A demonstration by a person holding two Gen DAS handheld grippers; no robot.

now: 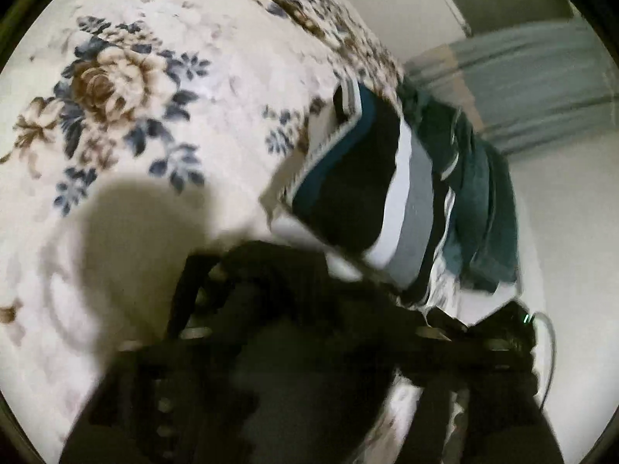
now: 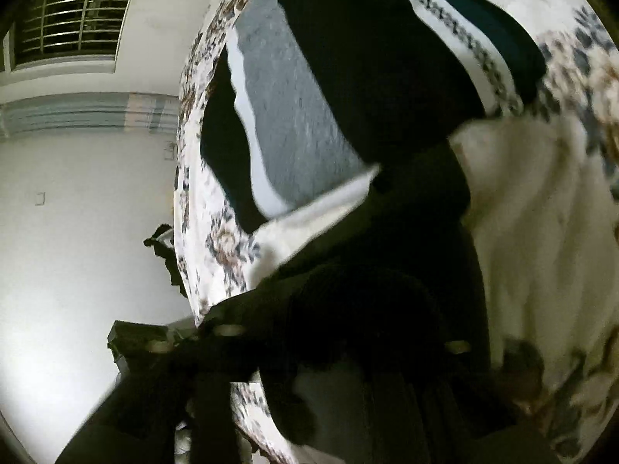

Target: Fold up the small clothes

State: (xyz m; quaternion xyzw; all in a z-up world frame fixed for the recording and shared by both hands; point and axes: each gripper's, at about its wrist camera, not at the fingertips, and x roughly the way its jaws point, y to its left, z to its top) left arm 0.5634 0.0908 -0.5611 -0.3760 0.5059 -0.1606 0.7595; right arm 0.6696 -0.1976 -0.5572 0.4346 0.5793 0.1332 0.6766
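A pile of folded small clothes lies on a floral bedsheet (image 1: 154,96). On top is a black piece (image 1: 348,193) with a teal rim and a white patterned band (image 2: 464,38). A grey and white piece (image 1: 414,212) and a crumpled teal garment (image 1: 483,212) lie beside it. The black piece (image 2: 367,58) and the grey piece (image 2: 294,116) also fill the right wrist view. My left gripper (image 1: 301,270) is dark and blurred just short of the pile, its jaws spread apart. My right gripper (image 2: 367,270) stands open over dark cloth at the pile's near edge. Blur hides both sets of pads.
The bed's edge (image 2: 189,193) runs close beside the pile, with a white wall (image 2: 77,212) beyond it. A barred window (image 2: 73,11) sits high on that wall. Plain white sheet (image 2: 534,232) lies to the right of the pile. A dark device with a green light (image 1: 518,317) is at the lower right.
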